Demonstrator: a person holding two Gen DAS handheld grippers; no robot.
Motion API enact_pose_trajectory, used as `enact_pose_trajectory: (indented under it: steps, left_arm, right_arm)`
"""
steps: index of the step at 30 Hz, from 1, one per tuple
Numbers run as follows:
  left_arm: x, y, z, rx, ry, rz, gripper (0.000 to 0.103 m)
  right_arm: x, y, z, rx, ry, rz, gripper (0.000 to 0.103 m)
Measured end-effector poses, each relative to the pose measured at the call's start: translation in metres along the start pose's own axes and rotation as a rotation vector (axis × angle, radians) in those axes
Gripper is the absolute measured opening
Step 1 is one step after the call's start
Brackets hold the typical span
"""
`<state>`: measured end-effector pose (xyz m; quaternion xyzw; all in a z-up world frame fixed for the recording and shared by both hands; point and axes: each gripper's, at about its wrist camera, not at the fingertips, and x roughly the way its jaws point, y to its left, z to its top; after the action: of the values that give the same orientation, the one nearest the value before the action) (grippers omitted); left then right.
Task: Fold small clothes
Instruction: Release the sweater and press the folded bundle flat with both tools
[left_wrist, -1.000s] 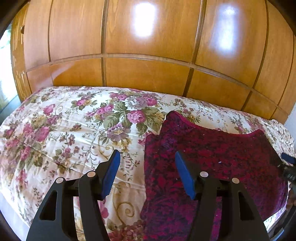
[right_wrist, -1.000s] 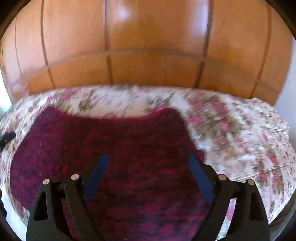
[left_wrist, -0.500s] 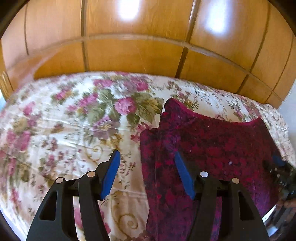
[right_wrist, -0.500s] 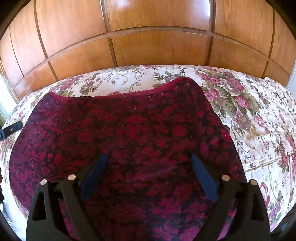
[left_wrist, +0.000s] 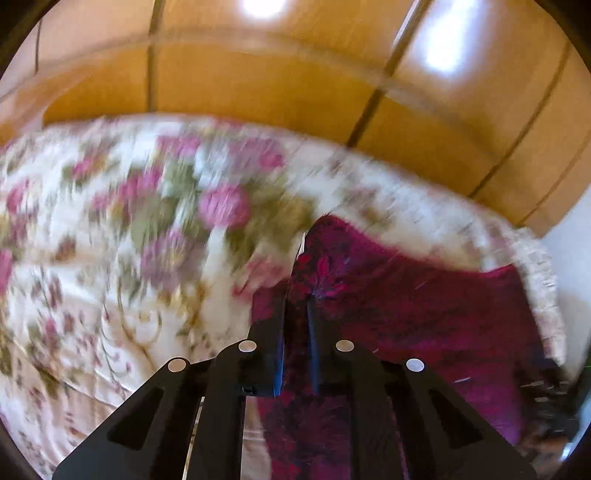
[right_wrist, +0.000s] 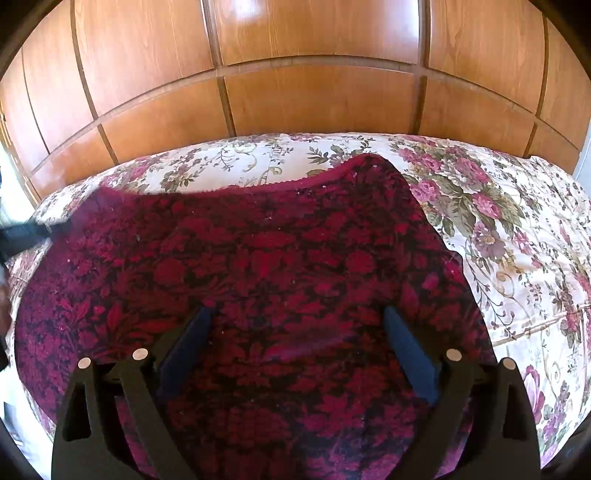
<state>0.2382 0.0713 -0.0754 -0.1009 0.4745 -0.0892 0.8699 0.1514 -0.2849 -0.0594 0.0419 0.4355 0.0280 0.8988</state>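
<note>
- I am clenching the left tongs (left_wrist: 295, 306) on the left edge of the crimson garment (left_wrist: 424, 325); the two jaws are standing almost together with a ridge of the patterned cloth pinched between them, and the view from this side is smearing with motion.
- I judge this grip to be the start of a fold: taking the side edge lets me lift it and carry it across the body of the cloth.
- Left of these tongs the floral bedspread (left_wrist: 110, 258) is lying bare, which leaves room to drag or flip the cloth.
- The garment (right_wrist: 258, 266) is lying spread flat on the bed, reaching from under the left tongs to well past the right tongs, its scalloped far hem curving ahead of both.
- I am holding the right tongs (right_wrist: 295, 347) released over the middle of the garment; the jaws are opening wider, with cloth lying beneath the gap but no pad pressing on it.
- I judge this hand to be waiting to pin or take a second edge.
- Right of the right tongs more bedspread (right_wrist: 517, 258) is showing.
- Behind the bed, wooden wardrobe panels (right_wrist: 314, 103) are filling the background.
- I am finding no brand, label or readable writing anywhere.
</note>
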Motion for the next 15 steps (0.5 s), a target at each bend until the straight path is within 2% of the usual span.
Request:
enact_pose_trajectory:
  steps: [3, 5, 7, 11, 15]
  left_arm:
    - [0.007, 0.008, -0.004, -0.054, -0.002, -0.003, 0.013]
    - [-0.003, 0.003, -0.002, -0.063, -0.022, 0.032, 0.024]
    - [-0.016, -0.002, -0.003, -0.056, -0.059, 0.067, 0.040]
    - [-0.048, -0.014, -0.016, -0.033, -0.134, 0.126, 0.041]
    - [-0.073, -0.032, -0.033, 0.013, -0.190, 0.149, 0.041]
  right_arm:
    - [0.002, 0.001, 0.000, -0.006, -0.002, -0.007, 0.096]
    - [0.002, 0.001, 0.001, -0.005, -0.003, -0.007, 0.096]
    - [0.002, 0.001, 0.001, -0.005, -0.001, -0.006, 0.097]
    - [-0.001, 0.000, 0.006, -0.018, 0.009, -0.002, 0.096]
    - [-0.006, -0.008, 0.022, -0.036, -0.007, -0.018, 0.096]
